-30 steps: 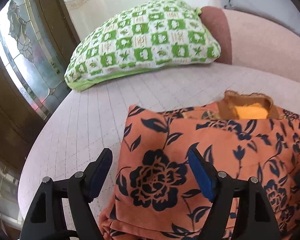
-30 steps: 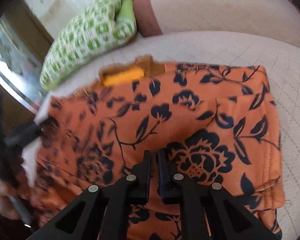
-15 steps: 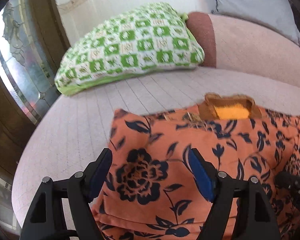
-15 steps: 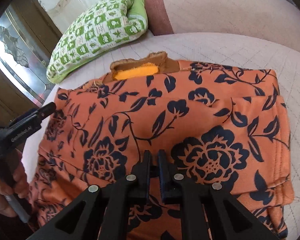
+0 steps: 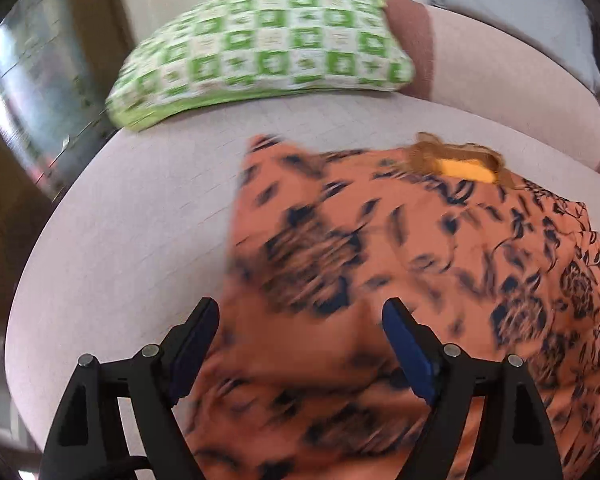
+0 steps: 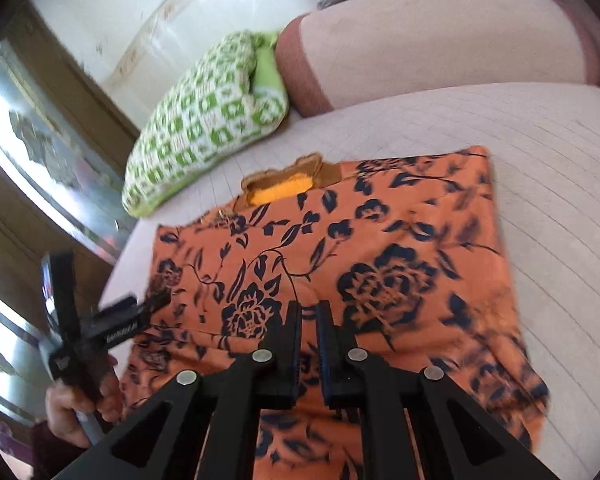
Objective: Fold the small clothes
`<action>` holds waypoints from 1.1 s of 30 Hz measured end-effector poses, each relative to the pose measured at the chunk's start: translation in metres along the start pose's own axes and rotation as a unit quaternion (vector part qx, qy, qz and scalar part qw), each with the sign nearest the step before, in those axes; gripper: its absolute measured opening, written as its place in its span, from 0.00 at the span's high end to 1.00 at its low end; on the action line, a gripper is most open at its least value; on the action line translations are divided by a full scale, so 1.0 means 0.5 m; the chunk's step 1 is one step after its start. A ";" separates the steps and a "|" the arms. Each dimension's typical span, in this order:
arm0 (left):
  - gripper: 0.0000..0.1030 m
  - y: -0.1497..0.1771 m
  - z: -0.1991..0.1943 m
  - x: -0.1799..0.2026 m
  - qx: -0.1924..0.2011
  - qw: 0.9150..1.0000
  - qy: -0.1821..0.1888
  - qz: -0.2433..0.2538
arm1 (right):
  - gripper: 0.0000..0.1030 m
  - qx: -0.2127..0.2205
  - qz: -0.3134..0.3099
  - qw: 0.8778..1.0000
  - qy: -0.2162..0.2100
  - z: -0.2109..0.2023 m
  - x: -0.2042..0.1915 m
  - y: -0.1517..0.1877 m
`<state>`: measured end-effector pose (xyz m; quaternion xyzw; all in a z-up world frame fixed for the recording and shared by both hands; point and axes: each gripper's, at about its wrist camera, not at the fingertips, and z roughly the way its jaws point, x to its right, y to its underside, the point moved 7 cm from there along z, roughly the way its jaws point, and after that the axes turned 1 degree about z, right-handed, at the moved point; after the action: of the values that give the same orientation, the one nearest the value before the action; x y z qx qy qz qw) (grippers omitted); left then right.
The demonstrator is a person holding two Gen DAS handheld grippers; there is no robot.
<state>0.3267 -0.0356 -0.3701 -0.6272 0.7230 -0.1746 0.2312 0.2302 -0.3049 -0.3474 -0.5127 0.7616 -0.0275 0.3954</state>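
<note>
Orange floral garment (image 6: 340,248), seemingly thin cloth, lies folded roughly rectangular on quilted cushion (image 6: 548,168).

A green-checked pillow (image 5: 260,44) lies on the pale quilted sofa seat (image 5: 140,208).

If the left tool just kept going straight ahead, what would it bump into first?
Most likely the orange garment with dark blue flowers, which fills the space between and beyond the open left tool. The green-and-white checked cushion lies farther back; depth is unclear.
</note>
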 end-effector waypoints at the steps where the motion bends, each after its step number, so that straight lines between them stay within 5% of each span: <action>1: 0.18 0.017 -0.007 -0.021 -0.001 1.000 -0.007 -0.009 | 0.90 0.006 0.012 1.000 -0.002 -0.020 0.011 0.007; 6: 0.19 0.136 -0.061 -0.118 0.007 0.999 -0.048 -0.002 | 0.88 0.016 0.074 0.997 0.002 -0.108 0.087 0.060; 9: 0.20 0.201 -0.087 -0.153 -0.006 1.000 -0.015 -0.025 | 0.85 0.017 0.111 0.994 -0.001 -0.151 0.130 0.092; 11: 0.32 0.235 -0.102 -0.177 -0.015 0.999 0.007 -0.048 | 0.80 0.023 0.126 0.992 0.004 -0.178 0.153 0.116; 14: 0.38 0.269 -0.125 -0.182 -0.015 0.998 0.027 -0.046 | 0.52 0.019 0.133 0.991 0.010 -0.205 0.171 0.152; 15: 0.38 0.277 -0.131 -0.179 -0.014 0.999 0.030 -0.037 | 0.29 0.020 0.138 0.990 0.007 -0.213 0.174 0.162; 16: 0.38 0.287 -0.139 -0.174 -0.012 0.999 0.034 -0.028 | 0.26 0.025 0.143 0.989 0.002 -0.222 0.176 0.171; 24: 0.39 0.331 -0.158 -0.162 -0.039 0.990 0.126 -0.047 | 0.26 -0.018 0.152 0.988 -0.006 -0.239 0.209 0.240; 27: 0.64 0.337 -0.155 -0.152 -0.049 0.983 0.167 -0.051 | 0.26 -0.042 0.161 0.986 -0.004 -0.229 0.226 0.259; 33: 0.59 0.341 -0.154 -0.141 -0.053 0.981 0.179 -0.046 | 0.26 -0.061 0.175 0.983 -0.004 -0.213 0.242 0.275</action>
<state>0.1510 0.0570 -0.3904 -0.6297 0.7314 -0.2555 0.0565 0.0394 -0.3756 -0.4052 -0.3943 0.8383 0.0908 0.3654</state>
